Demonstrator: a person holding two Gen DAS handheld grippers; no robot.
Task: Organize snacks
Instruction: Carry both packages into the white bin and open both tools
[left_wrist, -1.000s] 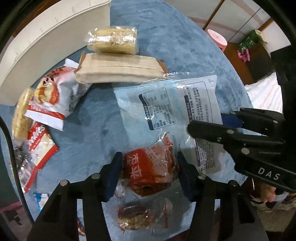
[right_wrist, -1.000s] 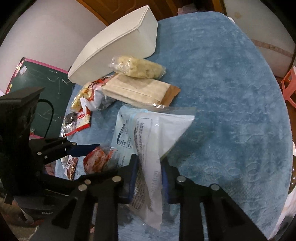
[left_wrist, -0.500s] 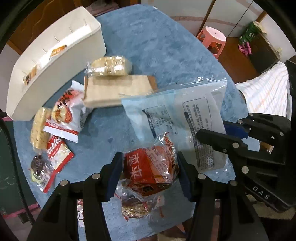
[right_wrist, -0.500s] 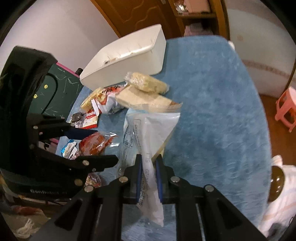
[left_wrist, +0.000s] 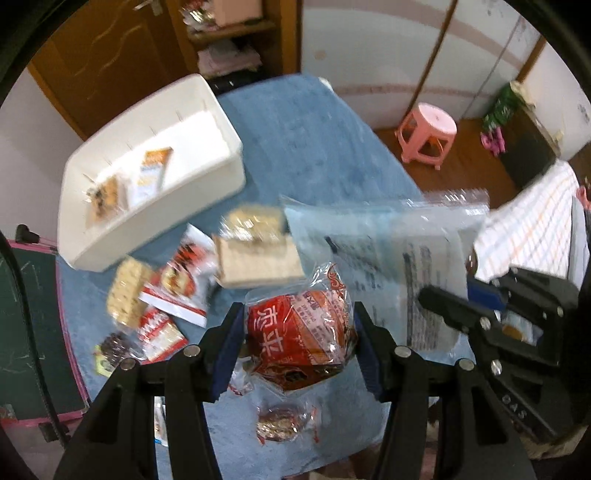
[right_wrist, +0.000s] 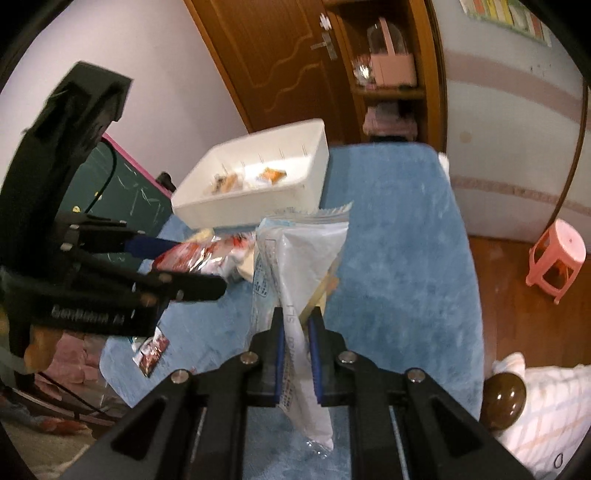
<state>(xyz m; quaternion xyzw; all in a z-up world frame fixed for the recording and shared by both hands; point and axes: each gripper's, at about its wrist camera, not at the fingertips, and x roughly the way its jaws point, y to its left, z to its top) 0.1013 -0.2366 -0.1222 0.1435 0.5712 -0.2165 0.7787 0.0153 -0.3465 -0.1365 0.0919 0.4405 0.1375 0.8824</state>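
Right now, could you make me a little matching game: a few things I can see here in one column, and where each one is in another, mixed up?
Things:
1. red snack packet
2. clear zip bag
3. orange-labelled packet
4. pink stool

Places:
A. inside the white bin
B. on the wooden floor beyond the table
C. pinched in the right tool
D. clamped in the left tool

Pairs: 1-D, 2-C, 3-A, 4-B
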